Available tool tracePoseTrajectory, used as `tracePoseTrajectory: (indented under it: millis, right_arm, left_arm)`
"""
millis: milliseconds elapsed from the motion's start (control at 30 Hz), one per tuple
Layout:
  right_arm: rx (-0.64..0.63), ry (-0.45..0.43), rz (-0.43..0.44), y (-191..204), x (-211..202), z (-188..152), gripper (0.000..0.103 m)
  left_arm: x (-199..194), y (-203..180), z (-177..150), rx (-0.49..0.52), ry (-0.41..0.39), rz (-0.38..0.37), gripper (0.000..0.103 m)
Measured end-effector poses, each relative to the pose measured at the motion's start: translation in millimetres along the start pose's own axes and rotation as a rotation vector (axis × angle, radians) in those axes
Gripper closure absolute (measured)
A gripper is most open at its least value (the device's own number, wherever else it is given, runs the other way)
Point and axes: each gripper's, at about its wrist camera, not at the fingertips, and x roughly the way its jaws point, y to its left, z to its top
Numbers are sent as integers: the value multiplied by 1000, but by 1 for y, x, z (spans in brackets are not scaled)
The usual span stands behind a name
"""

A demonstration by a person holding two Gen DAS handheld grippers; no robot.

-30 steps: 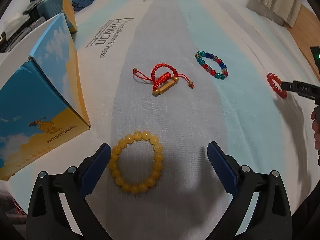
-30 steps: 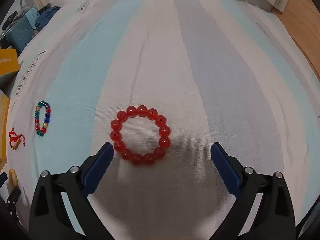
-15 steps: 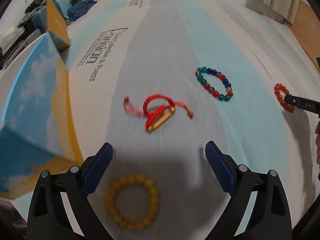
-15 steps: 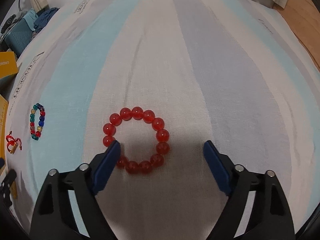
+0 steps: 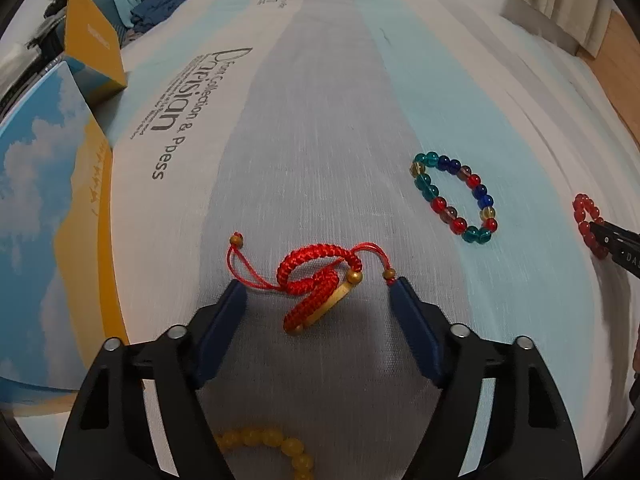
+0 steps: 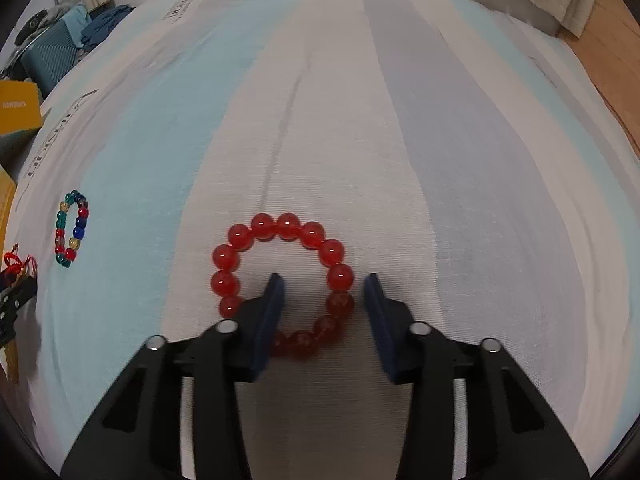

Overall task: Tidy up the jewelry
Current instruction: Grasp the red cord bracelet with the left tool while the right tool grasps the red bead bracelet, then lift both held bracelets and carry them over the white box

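In the left wrist view a red braided cord bracelet with a gold tube point(image 5: 316, 284) lies on the striped cloth between the tips of my open left gripper point(image 5: 320, 290). A yellow bead bracelet point(image 5: 272, 446) lies under that gripper. A multicoloured bead bracelet point(image 5: 454, 196) lies to the right. In the right wrist view my right gripper point(image 6: 324, 280) is open, partly closed, its jaws straddling the right side of the red bead bracelet point(image 6: 280, 226), one finger inside the ring. The multicoloured bracelet point(image 6: 72, 228) shows at far left.
A blue and yellow cardboard box point(image 5: 48, 216) stands left of the left gripper, with a smaller yellow box point(image 5: 92, 40) behind it. Clothes and a teal case point(image 6: 52, 52) lie at the far left. Wooden floor point(image 6: 608, 48) shows at the right edge.
The left gripper moved forward from over the yellow bracelet to the red cord bracelet. The right gripper moved forward over the red bead bracelet and narrowed its jaws around the right side.
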Motion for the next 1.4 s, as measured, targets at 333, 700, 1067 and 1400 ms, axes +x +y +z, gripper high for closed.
tracePoseTrajectory:
  millis: [333, 700, 1067, 1400]
  right_arm:
    - [3, -9, -1, -5, -3, -3, 89]
    - [30, -30, 22, -11, -15, -3, 90]
    - [21, -74, 54, -8, -46, 0, 90]
    - [5, -105, 81, 4, -75, 6, 90]
  left_arm:
    - [1, 0, 1, 18, -2, -1, 72]
    - [-8, -3, 2, 43, 14, -21, 97]
    - [-28, -2, 3, 32, 9, -20, 98]
    - [-52, 2, 7, 19, -8, -14, 98]
